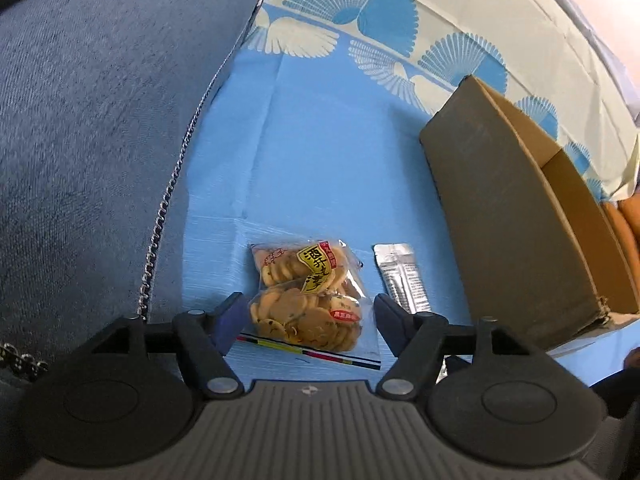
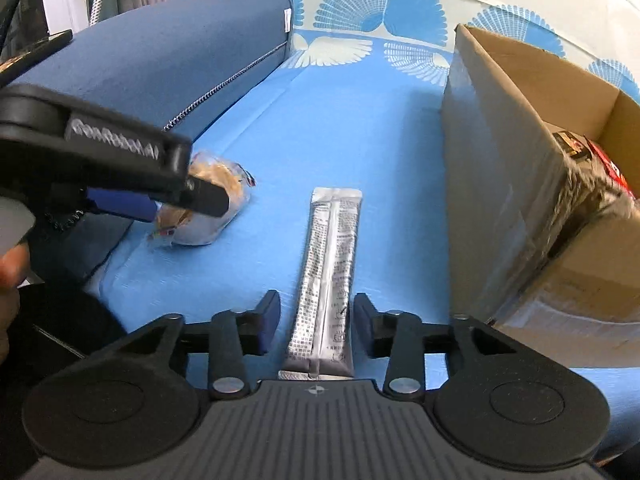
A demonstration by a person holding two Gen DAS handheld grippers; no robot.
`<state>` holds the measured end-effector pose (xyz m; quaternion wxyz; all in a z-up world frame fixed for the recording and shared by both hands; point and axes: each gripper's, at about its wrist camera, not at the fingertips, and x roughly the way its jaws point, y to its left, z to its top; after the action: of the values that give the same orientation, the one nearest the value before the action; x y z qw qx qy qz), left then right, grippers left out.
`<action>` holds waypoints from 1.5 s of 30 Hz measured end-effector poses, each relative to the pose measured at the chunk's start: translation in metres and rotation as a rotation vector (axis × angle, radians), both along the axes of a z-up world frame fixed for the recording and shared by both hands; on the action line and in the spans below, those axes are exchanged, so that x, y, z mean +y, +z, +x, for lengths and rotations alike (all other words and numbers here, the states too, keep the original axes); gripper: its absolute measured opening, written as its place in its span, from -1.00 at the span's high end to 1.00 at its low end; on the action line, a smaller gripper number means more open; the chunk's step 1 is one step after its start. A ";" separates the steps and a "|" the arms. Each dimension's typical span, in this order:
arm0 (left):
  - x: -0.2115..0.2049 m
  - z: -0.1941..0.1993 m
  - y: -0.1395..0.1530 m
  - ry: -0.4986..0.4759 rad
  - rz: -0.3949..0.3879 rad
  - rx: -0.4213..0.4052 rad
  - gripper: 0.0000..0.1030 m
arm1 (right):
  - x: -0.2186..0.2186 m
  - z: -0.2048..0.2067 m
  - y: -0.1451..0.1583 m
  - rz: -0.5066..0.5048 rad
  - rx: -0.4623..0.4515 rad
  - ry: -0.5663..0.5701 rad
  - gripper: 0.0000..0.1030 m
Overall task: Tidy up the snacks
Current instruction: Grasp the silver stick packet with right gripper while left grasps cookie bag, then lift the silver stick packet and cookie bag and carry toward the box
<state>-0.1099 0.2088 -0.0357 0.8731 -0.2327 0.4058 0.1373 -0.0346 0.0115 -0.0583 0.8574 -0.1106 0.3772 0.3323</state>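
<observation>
A clear bag of round biscuits (image 1: 310, 300) with a yellow label lies on the blue cloth (image 1: 320, 160). My left gripper (image 1: 308, 314) is open, its fingers on either side of the bag's near half. The bag also shows in the right wrist view (image 2: 216, 204), partly hidden by the left gripper (image 2: 188, 200). A silver stick sachet (image 2: 330, 276) lies lengthwise on the cloth; it also shows in the left wrist view (image 1: 402, 276). My right gripper (image 2: 318, 320) is open, straddling the sachet's near end without clamping it.
An open cardboard box (image 2: 500, 184) stands on the right, with a dark red-and-black packet (image 2: 588, 152) inside; the box also shows in the left wrist view (image 1: 520, 220). A blue sofa cushion (image 2: 160, 60) with a zipper borders the left. A fan-patterned cloth (image 2: 380, 12) lies behind.
</observation>
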 end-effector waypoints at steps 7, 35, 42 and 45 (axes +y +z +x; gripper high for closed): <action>0.003 0.003 -0.004 0.018 -0.014 0.013 -0.62 | -0.005 0.015 -0.003 0.043 0.041 -0.001 0.03; -0.014 0.029 -0.014 -0.044 0.101 0.057 -0.33 | 0.000 0.013 -0.005 0.016 -0.027 0.063 0.49; -0.011 0.014 -0.006 -0.030 0.097 -0.030 0.01 | -0.005 0.012 0.007 0.053 -0.031 0.049 0.56; -0.010 0.010 -0.002 -0.024 0.086 -0.055 0.11 | -0.008 0.011 0.018 0.085 -0.046 0.046 0.57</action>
<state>-0.0995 0.1988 -0.0381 0.8948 -0.1937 0.3778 0.1379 -0.0233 0.0037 -0.0400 0.8619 -0.0904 0.3402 0.3650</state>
